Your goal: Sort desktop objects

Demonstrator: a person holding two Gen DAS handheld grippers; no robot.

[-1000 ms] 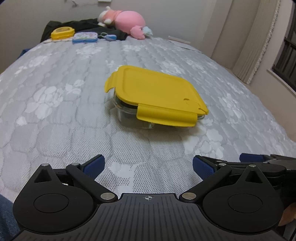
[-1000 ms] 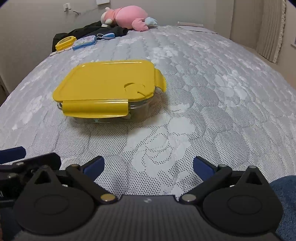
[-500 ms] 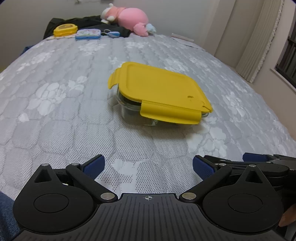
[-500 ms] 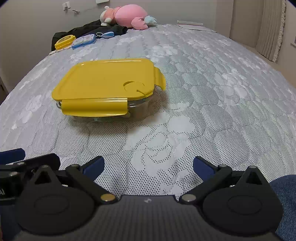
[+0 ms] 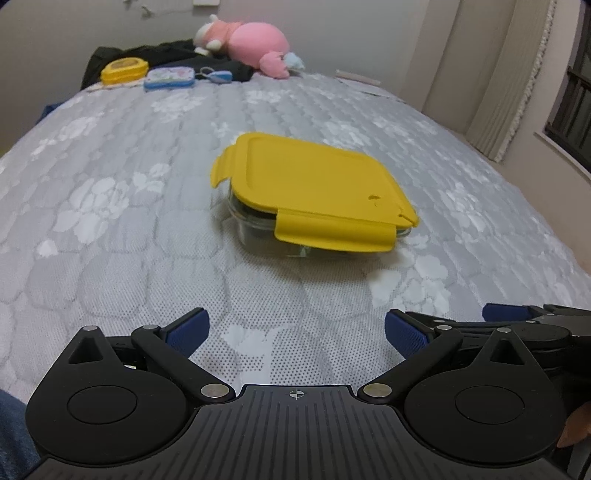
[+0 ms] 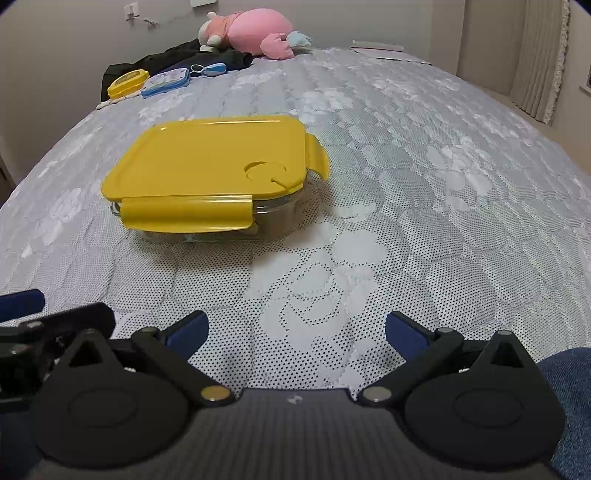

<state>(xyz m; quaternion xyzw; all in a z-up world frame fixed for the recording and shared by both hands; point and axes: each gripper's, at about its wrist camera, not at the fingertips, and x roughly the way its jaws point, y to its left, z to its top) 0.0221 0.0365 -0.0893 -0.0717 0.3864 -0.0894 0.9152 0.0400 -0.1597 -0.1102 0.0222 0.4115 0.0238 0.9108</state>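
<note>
A glass container with a yellow lid (image 5: 314,192) (image 6: 210,173) sits closed on the grey quilted bed (image 5: 110,221) (image 6: 443,184), ahead of both grippers. My left gripper (image 5: 295,326) is open and empty, low over the bed, short of the container. To its right, the blue-tipped right gripper shows at the frame edge. My right gripper (image 6: 295,326) is open too, nothing between its fingers, with the container ahead and to its left. At the far end lie a small yellow container (image 5: 123,70) (image 6: 127,83), a blue patterned tin (image 5: 169,78) (image 6: 165,82) and a blue keyring (image 5: 218,76) (image 6: 208,69).
A pink plush toy (image 5: 251,46) (image 6: 255,33) rests on dark clothing (image 5: 162,55) by the far wall. Papers (image 6: 380,48) lie at the far right corner. Curtains (image 5: 498,74) hang to the right. Blue denim shows at the lower corners (image 6: 569,387).
Both grippers have tilted up and drawn back slightly, so the yellow-lidded container sits a little lower in view and more of the far wall shows. Both stay open.
</note>
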